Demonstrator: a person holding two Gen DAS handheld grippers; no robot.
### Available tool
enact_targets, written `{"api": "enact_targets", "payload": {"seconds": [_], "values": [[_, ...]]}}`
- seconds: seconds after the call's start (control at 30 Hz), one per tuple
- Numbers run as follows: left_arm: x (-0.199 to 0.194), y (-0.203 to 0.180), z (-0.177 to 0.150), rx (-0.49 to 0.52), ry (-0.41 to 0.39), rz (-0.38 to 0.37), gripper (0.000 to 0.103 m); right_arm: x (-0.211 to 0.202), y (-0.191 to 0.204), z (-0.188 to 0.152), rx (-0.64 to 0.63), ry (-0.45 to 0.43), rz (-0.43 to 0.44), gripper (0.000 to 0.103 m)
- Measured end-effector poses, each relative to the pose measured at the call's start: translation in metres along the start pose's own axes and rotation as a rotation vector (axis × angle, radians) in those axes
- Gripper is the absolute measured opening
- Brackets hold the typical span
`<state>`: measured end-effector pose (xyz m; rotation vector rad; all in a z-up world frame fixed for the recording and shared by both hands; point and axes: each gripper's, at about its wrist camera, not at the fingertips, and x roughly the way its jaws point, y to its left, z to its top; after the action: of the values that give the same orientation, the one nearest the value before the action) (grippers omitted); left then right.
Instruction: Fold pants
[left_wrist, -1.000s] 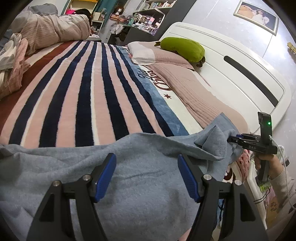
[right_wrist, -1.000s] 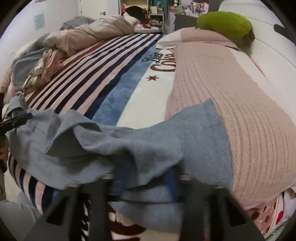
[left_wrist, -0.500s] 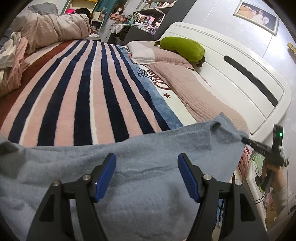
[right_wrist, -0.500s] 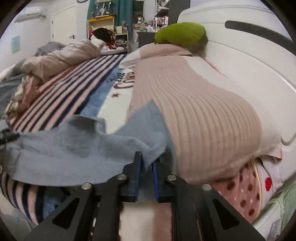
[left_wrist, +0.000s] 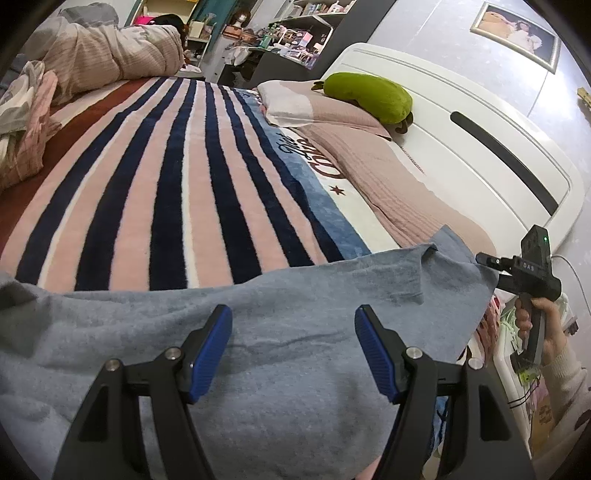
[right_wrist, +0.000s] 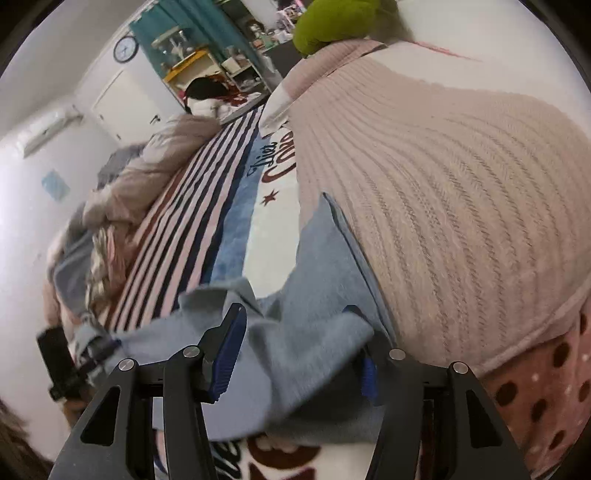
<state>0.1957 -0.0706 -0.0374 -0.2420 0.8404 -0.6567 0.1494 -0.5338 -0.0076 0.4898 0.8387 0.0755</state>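
Observation:
Grey-blue pants (left_wrist: 295, 332) lie spread across the near edge of the bed. My left gripper (left_wrist: 293, 347) hovers over their middle, open, its blue pads apart and off the cloth. At the pants' right end, a hand (left_wrist: 543, 325) holds my right gripper (left_wrist: 487, 262). In the right wrist view the right gripper (right_wrist: 295, 328) has its jaws opening. A fold of the pants (right_wrist: 325, 258) lies loose between the fingers and drapes over the right finger. The left gripper (right_wrist: 92, 350) shows as a dark, blurred shape at the far left.
A striped blanket (left_wrist: 166, 184) covers the bed. A pink knitted cover (left_wrist: 388, 177) and a green plush (left_wrist: 369, 96) lie by the white headboard (left_wrist: 480, 147). Crumpled bedding (left_wrist: 92, 55) sits at the far side. A polka-dot sheet (right_wrist: 535, 387) hangs at the bed's edge.
The right gripper pulled the pants' end out flat, then rolled, and its jaws parted from shut on the cloth edge. The left gripper has not moved.

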Motion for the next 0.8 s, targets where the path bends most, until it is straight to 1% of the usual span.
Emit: {"api": "enact_targets", "payload": {"seconds": [0.03,0.07,0.1,0.13,0.2,0.27,0.33,0.4,0.43,0.5,0.6,0.67,0.73,0.8], "values": [[0.000,0.000,0.000,0.000,0.001,0.001,0.065,0.002,0.003,0.002,-0.012,0.002,-0.012,0.040],[0.000,-0.001,-0.001,0.000,0.002,0.001,0.065,0.004,0.008,0.003,-0.039,0.010,-0.035,0.020],[0.000,-0.001,-0.001,0.001,0.002,0.000,0.065,0.008,0.015,0.004,-0.072,0.029,-0.051,0.010],[0.000,-0.002,-0.001,0.003,0.002,-0.001,0.065,0.009,0.018,0.003,-0.089,0.035,-0.058,0.005],[-0.001,-0.002,-0.001,0.006,-0.002,0.001,0.065,0.004,0.030,0.001,-0.139,0.012,-0.086,0.004],[-0.002,-0.002,-0.001,0.003,-0.005,0.001,0.065,-0.008,0.040,-0.001,-0.197,-0.051,-0.119,0.004],[-0.003,-0.001,-0.001,0.000,-0.008,-0.002,0.065,-0.024,0.054,-0.006,-0.297,-0.144,-0.205,0.003],[-0.004,-0.001,-0.001,0.002,-0.011,0.001,0.065,-0.036,0.065,-0.014,-0.396,-0.234,-0.319,0.003],[-0.004,-0.001,-0.002,0.003,-0.011,0.002,0.065,-0.038,0.066,-0.016,-0.416,-0.255,-0.361,0.003],[-0.005,0.000,-0.001,0.002,-0.013,0.002,0.065,-0.040,0.062,-0.018,-0.425,-0.254,-0.431,0.003],[-0.004,0.001,-0.001,-0.001,-0.012,0.004,0.065,-0.039,0.049,-0.020,-0.385,-0.172,-0.416,0.004],[-0.004,0.001,0.000,-0.002,-0.013,0.002,0.065,-0.042,0.050,-0.015,-0.406,-0.177,-0.417,0.004],[-0.004,0.001,-0.001,0.002,-0.016,0.004,0.065,-0.046,0.054,-0.003,-0.441,-0.192,-0.435,0.004],[-0.005,0.000,0.000,0.006,-0.020,0.001,0.065,-0.041,0.058,0.006,-0.487,-0.147,-0.434,0.007]]}}
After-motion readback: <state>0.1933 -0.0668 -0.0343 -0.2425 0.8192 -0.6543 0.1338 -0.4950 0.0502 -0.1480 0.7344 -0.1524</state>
